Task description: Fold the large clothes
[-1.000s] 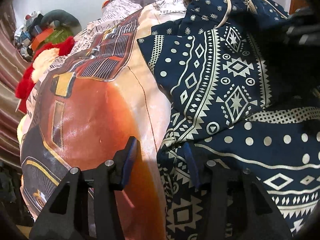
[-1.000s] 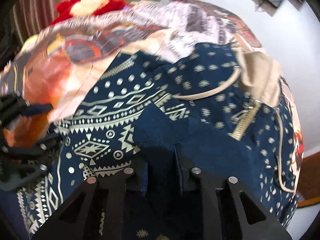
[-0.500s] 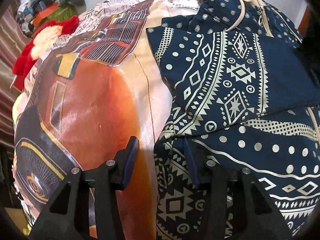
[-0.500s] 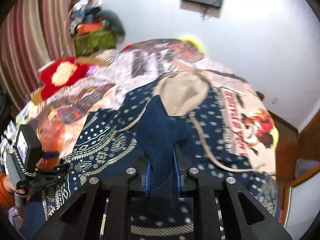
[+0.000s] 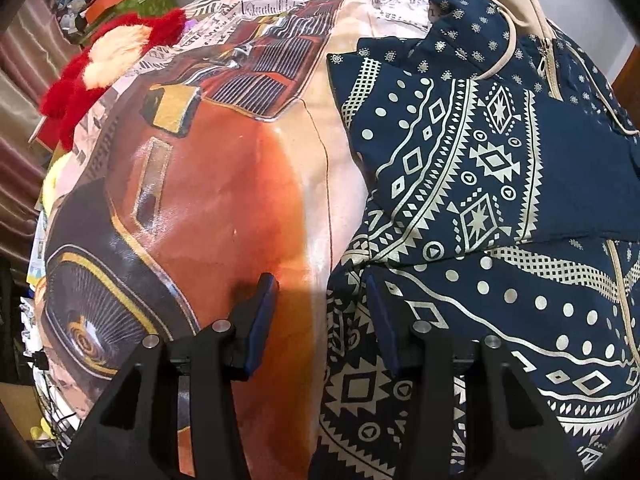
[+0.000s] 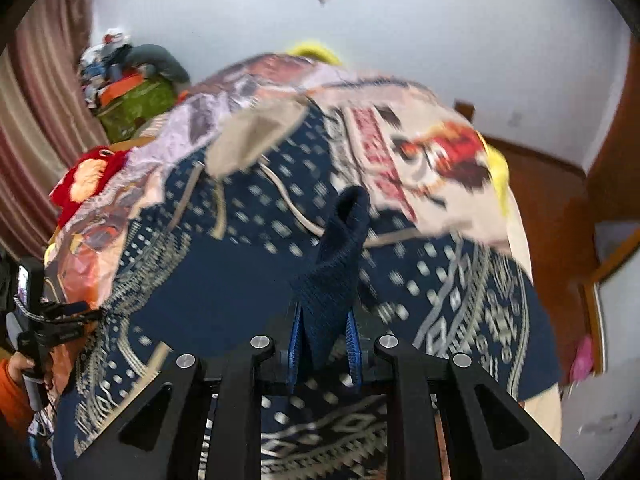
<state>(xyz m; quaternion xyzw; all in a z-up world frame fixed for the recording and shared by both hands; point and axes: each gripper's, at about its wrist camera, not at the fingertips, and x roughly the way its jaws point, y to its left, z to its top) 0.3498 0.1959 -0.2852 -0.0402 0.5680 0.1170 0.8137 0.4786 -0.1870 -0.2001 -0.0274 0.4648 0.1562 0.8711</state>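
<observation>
On a bed with a car-print bedspread [image 5: 208, 184], the right gripper [image 6: 325, 350] clamps the navy patterned hoodie's cuff [image 6: 340, 264]; the left gripper [image 5: 320, 312] stands apart, straddling the hoodie's edge.

Open bedspread [image 5: 248, 200] lies bare left of the hoodie [image 5: 500, 184], room to pass there. Red plush toy [image 5: 104, 60] and a clutter pile [image 6: 132, 84] block the far left corner. Wall [image 6: 440, 40] closes the far side; wooden furniture [image 6: 616, 160] hems in the right.
</observation>
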